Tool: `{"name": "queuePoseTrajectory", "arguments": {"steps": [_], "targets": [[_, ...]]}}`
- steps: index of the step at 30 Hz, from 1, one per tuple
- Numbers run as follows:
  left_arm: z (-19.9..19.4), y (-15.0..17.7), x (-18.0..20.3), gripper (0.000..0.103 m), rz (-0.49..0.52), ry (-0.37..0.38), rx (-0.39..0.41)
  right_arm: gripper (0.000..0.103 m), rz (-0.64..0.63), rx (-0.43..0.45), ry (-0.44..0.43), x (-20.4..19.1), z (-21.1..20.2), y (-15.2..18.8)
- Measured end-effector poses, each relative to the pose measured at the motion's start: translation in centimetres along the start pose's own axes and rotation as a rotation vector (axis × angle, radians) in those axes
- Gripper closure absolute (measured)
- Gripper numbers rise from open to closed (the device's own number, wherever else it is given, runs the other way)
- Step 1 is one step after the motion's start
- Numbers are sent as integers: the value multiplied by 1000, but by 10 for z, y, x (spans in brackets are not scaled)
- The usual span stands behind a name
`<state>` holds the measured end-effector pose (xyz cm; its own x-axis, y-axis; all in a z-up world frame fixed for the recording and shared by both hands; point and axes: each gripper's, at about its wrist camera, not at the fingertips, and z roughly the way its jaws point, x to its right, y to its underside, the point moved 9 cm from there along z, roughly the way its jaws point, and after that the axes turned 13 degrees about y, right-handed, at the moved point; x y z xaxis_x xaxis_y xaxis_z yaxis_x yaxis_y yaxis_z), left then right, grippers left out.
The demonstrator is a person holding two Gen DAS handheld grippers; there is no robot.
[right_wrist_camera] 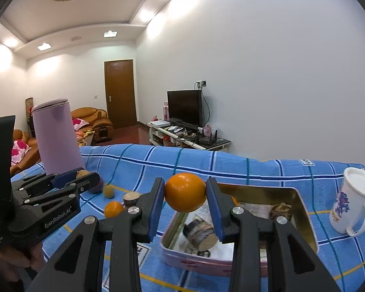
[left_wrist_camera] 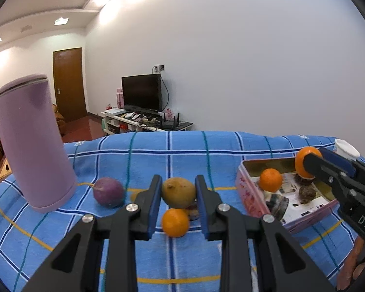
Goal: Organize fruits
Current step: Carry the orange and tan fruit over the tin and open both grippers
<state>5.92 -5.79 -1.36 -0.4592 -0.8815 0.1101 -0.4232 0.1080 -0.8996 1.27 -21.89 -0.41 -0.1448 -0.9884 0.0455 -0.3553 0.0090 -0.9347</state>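
My left gripper (left_wrist_camera: 178,180) is shut on a yellow-green lemon-like fruit (left_wrist_camera: 178,193), just above the blue checked cloth (left_wrist_camera: 158,153). An orange (left_wrist_camera: 175,222) lies on the cloth below it, and a purple fruit (left_wrist_camera: 108,192) lies to the left. Over the near left corner of a pink tin box (right_wrist_camera: 301,209), my right gripper (right_wrist_camera: 185,182) is shut on a bigger orange (right_wrist_camera: 185,192). Inside the box (left_wrist_camera: 250,194) are a small orange (left_wrist_camera: 270,180) and brown round pieces (left_wrist_camera: 306,193). The right wrist view shows the left gripper (right_wrist_camera: 85,174) at the left.
A tall purple tumbler (left_wrist_camera: 34,146) stands at the left of the cloth. A white mug (right_wrist_camera: 350,204) stands to the right of the box. A small yellowish fruit (right_wrist_camera: 108,191) and a brown round piece (right_wrist_camera: 131,198) lie between the grippers. The cloth's far edge drops off towards the room.
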Motion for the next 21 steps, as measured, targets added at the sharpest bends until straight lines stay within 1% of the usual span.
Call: {"name": "queuePoseTrajectory", "arguments": {"steps": [9,21], "targets": [[12,-9,29,74,25,17,5,66,28,6,44,32,2,-3],[33,-19,66,74,45,72,11,66,50,5,122,71,11,-5]]}}
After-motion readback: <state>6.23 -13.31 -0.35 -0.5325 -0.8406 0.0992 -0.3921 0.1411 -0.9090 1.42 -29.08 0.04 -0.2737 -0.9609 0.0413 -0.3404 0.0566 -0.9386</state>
